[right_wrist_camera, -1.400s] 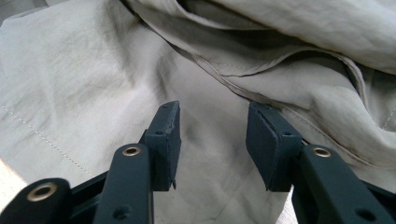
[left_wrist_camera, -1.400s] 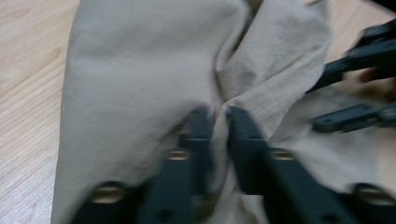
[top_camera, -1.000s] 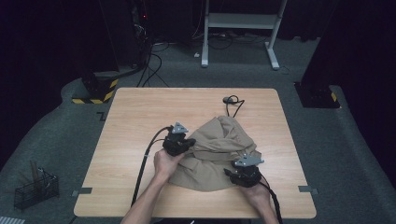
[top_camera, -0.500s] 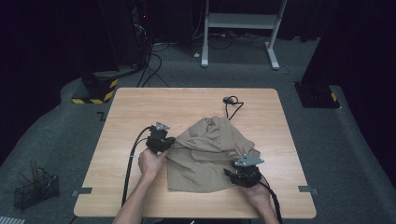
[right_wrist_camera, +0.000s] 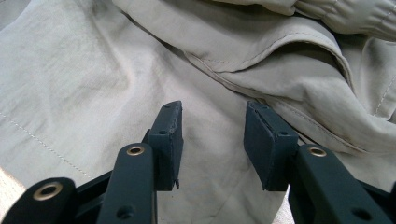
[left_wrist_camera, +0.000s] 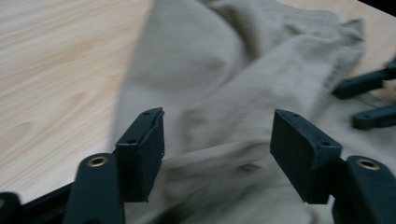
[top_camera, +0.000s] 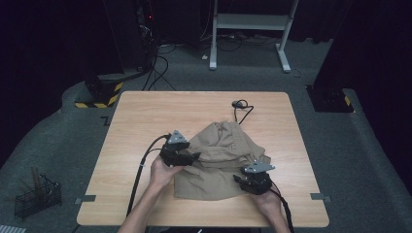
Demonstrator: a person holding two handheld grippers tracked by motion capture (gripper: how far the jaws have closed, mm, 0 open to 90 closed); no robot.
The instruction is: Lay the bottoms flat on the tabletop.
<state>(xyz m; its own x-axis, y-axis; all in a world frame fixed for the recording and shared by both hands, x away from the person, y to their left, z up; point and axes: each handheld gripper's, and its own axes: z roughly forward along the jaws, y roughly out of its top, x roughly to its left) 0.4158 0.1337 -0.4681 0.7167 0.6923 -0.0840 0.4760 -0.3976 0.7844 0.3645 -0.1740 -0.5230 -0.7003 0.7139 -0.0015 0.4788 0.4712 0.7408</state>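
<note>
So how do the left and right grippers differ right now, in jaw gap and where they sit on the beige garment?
The left gripper has jaws spread wide, just opened, nothing pinched; the right gripper shows a narrower gap. The left gripper sits at the left edge of the beige garment, beside bare table; the right gripper is at its lower right part, over a seamed fold. Both are open, pads off the cloth.
</note>
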